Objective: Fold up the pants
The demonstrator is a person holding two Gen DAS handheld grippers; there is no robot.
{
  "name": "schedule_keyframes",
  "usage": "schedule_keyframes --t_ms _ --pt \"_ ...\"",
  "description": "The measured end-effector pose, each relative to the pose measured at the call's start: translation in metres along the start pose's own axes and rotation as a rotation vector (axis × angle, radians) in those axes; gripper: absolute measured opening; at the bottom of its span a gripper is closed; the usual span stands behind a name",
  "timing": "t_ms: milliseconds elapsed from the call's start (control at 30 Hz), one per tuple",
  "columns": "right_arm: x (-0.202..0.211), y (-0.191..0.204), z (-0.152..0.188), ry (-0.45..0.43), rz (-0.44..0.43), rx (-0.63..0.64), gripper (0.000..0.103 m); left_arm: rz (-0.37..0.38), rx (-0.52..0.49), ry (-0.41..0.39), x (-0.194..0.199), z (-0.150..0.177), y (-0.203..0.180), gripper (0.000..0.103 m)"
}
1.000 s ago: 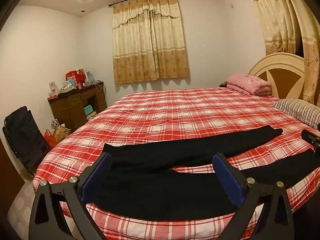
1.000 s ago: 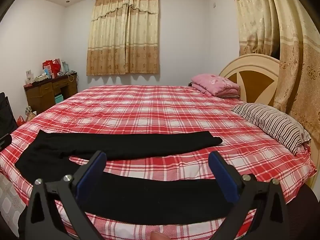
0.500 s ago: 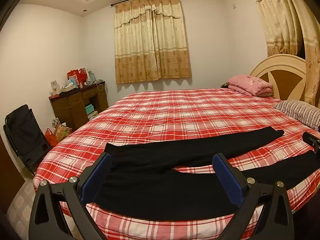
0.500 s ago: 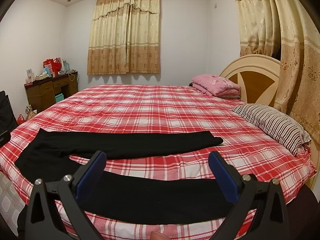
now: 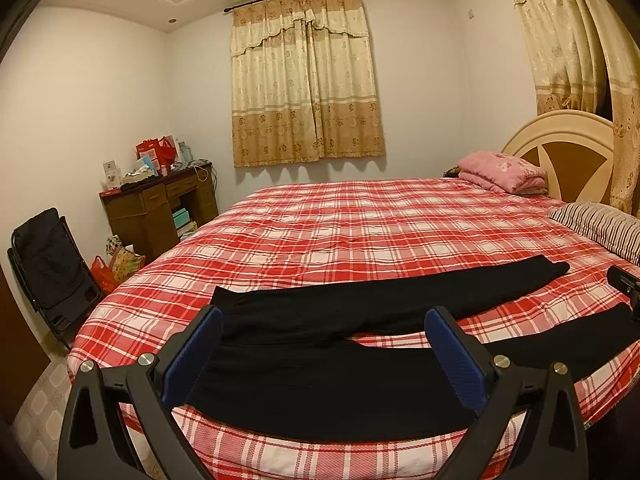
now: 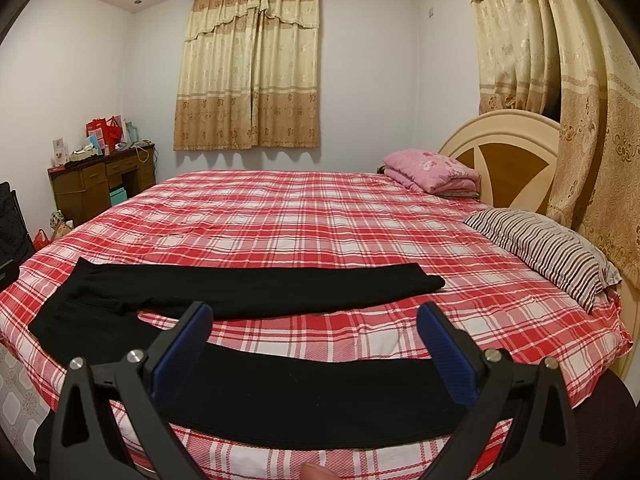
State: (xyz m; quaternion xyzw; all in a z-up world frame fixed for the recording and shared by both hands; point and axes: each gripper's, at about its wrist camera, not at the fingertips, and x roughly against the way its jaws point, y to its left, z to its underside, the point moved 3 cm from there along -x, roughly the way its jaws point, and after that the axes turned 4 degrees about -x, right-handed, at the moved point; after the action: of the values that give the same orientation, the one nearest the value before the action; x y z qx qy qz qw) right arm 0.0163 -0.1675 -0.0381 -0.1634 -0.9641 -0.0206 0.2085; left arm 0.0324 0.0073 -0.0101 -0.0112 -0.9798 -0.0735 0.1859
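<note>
Black pants lie flat on the near edge of a red plaid bed, waist to the left, the two legs spread apart toward the right. My left gripper is open and empty, held above the waist and thigh part. My right gripper is open and empty, held above the near leg. The far leg ends at a cuff in the middle of the bed. The right gripper's edge shows at the far right of the left wrist view.
A striped pillow and a folded pink blanket lie by the headboard on the right. A wooden desk with clutter and a black folding chair stand left of the bed. Curtains hang at right.
Both views have shifted slightly; the pants appear a little lower and nearer. Both grippers stay open and empty.
</note>
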Motion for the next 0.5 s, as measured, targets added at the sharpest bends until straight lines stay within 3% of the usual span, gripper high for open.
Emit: schedule_keyframes --t_ms 500 --pt "0.0006 -0.0013 -0.0012 0.002 -0.002 0.002 0.103 -0.002 0.005 0.000 0.0018 -0.0011 0.0009 0.102"
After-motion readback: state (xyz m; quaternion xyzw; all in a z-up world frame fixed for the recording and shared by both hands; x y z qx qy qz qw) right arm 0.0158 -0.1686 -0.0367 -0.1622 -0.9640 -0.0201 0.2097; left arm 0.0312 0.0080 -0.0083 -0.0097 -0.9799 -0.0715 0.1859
